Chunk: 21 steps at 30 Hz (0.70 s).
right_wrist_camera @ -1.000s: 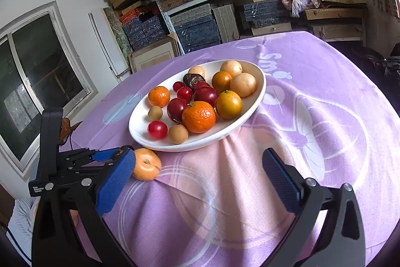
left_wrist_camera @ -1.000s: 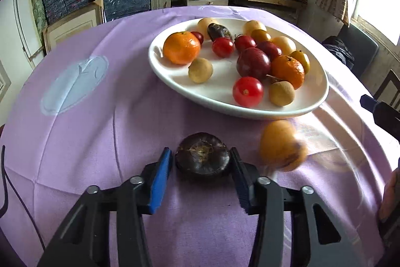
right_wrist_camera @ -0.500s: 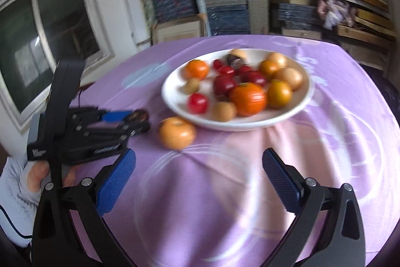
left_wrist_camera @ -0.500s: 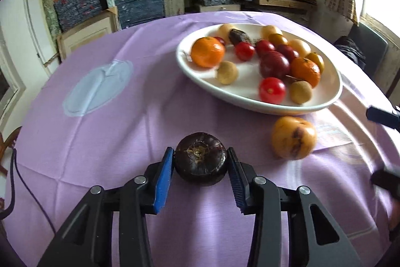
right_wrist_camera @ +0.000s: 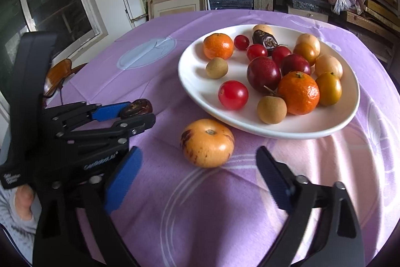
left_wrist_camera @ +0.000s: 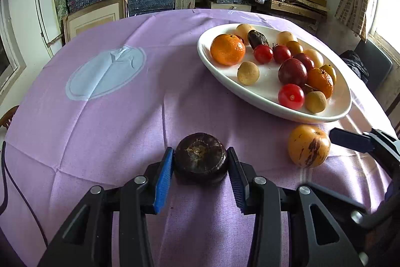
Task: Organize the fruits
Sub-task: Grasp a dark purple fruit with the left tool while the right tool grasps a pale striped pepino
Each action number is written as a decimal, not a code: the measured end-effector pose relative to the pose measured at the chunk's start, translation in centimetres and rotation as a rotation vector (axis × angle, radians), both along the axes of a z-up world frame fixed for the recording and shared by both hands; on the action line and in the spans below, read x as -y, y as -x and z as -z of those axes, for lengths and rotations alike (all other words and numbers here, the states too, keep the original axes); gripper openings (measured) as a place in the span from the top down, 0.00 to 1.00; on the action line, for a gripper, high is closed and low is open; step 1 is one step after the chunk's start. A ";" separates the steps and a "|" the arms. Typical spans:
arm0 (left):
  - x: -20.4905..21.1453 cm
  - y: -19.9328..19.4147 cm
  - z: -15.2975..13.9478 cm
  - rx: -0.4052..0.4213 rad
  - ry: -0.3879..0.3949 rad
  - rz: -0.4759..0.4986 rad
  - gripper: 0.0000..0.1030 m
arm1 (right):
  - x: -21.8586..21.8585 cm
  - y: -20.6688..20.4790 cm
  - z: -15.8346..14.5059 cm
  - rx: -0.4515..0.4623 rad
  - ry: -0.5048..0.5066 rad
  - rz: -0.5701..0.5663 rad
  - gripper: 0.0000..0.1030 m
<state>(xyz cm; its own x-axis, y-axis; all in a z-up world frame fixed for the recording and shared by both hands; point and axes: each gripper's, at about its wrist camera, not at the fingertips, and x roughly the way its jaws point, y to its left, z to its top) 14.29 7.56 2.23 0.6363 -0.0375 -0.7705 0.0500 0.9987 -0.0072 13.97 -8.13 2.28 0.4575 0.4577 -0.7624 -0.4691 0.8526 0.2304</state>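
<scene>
Left gripper (left_wrist_camera: 200,168) clamps the dark flattened fruit (left_wrist_camera: 200,157) low over the tabletop (left_wrist_camera: 112,121), pads on opposite flanks; likely bound for the white plate (left_wrist_camera: 250,89).

Right gripper (right_wrist_camera: 198,169) stands open, jaws just been closing, nothing between them yet. Orange bruised fruit (right_wrist_camera: 207,142) lies just ahead on the cloth, beside the plate rim; jaws likely narrowing to fit it.

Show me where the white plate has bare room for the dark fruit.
The near-left of the white oval plate is bare, bordered by the tangerine, small tan fruit and cherry tomato. Its right half is crowded. The left gripper holds the dark round fruit.
</scene>
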 end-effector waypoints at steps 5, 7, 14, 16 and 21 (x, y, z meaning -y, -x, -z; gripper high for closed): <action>-0.2 -0.1 0.1 -0.005 0.016 -0.003 0.58 | -0.4 -1.0 0.5 -0.037 -0.016 0.001 0.19; -0.2 -0.1 0.1 -0.006 0.016 -0.004 0.58 | -0.4 -1.0 0.6 -0.042 -0.019 -0.001 0.20; -0.3 -0.2 0.2 -0.009 0.006 -0.001 0.58 | -0.2 -1.5 0.9 -0.067 -0.038 -0.006 0.53; -0.2 -0.2 0.2 -0.011 0.005 0.000 0.58 | 0.0 -1.8 1.0 -0.075 -0.050 -0.010 0.56; -0.2 -0.2 0.2 -0.010 0.006 0.000 0.58 | 0.2 -1.4 0.9 -0.076 -0.057 -0.025 0.56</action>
<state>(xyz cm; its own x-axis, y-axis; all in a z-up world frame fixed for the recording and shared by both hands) 14.50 7.71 2.05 0.6283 -0.0416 -0.7768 0.0496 0.9987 -0.0133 15.39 -8.34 1.36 0.3869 0.5119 -0.7670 -0.4693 0.8253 0.3141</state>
